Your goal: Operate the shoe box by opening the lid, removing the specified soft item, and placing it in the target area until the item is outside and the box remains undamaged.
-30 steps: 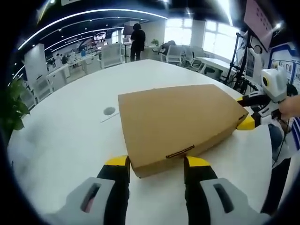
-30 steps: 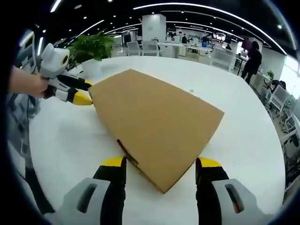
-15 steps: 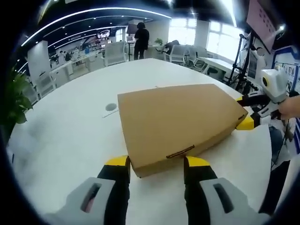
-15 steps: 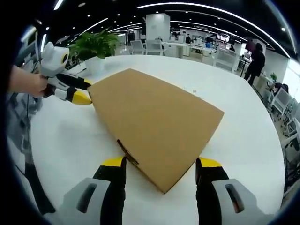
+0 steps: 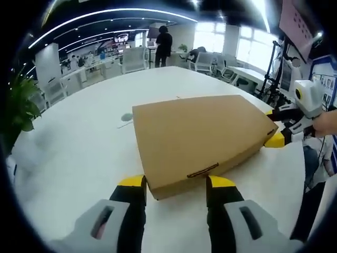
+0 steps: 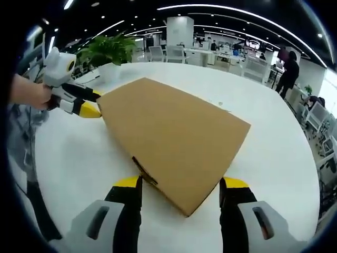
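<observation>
The flat brown cardboard shoe box [image 5: 199, 138] lies closed on the round white table [image 5: 73, 158], its lid down and a dark slot with a tab at the front edge. In the left gripper view, one corner of the box sits between the two yellow-tipped black jaws of the left tool [image 5: 176, 182], which are spread wide with the corner just ahead of them; whether the tips touch the cardboard cannot be told. In the right gripper view, another corner of the same box [image 6: 174, 134] points down between the jaws of the right tool [image 6: 180, 183], likewise spread apart on either side of it.

Each tool appears in the other's view. The right tool [image 5: 278, 126] comes in at the right edge of the left gripper view, its yellow tip just beside the box's far corner, held by a hand [image 5: 327, 122]. The left tool [image 6: 87, 103] comes in at the left of the right gripper view, its yellow tip against the box's corner, gripped by a hand [image 6: 29, 94].

A small grey round cap [image 5: 126, 117] is set into the table surface beyond the box. A green leafy plant [image 6: 108, 50] stands at the table's far edge. Behind are white office chairs [image 5: 132, 58], desks, ceiling light strips and a person in dark clothes [image 5: 164, 46] standing
</observation>
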The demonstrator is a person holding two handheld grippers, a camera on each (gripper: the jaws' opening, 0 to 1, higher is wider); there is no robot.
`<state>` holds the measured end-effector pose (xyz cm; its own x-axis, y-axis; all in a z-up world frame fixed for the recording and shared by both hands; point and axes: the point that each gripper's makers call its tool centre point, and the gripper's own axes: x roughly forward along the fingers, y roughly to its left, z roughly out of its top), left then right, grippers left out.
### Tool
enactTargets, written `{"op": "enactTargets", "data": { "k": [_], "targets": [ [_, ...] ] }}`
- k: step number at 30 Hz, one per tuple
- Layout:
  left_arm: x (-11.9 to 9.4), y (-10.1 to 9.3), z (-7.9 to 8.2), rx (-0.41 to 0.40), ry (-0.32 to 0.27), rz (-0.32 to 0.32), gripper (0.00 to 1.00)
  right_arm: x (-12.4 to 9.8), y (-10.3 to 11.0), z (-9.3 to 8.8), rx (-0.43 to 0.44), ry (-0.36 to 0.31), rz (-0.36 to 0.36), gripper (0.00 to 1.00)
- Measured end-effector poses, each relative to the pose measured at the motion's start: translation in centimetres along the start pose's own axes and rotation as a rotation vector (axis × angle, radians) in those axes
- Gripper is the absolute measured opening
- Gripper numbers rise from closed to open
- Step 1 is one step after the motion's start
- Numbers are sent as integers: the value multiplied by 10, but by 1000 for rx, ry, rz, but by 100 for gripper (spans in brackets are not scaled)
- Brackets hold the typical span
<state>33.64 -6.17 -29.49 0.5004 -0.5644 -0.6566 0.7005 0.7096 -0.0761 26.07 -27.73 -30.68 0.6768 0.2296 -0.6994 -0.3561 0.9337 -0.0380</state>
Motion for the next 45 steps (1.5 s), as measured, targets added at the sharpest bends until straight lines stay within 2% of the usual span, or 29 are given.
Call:
{"op": "enactTargets", "data": {
  "k": [45],
  "targets": [
    [-14, -10, -13, -41, -11, 47, 44, -3, 4, -4, -42, 3, 42, 58]
  ]
}}
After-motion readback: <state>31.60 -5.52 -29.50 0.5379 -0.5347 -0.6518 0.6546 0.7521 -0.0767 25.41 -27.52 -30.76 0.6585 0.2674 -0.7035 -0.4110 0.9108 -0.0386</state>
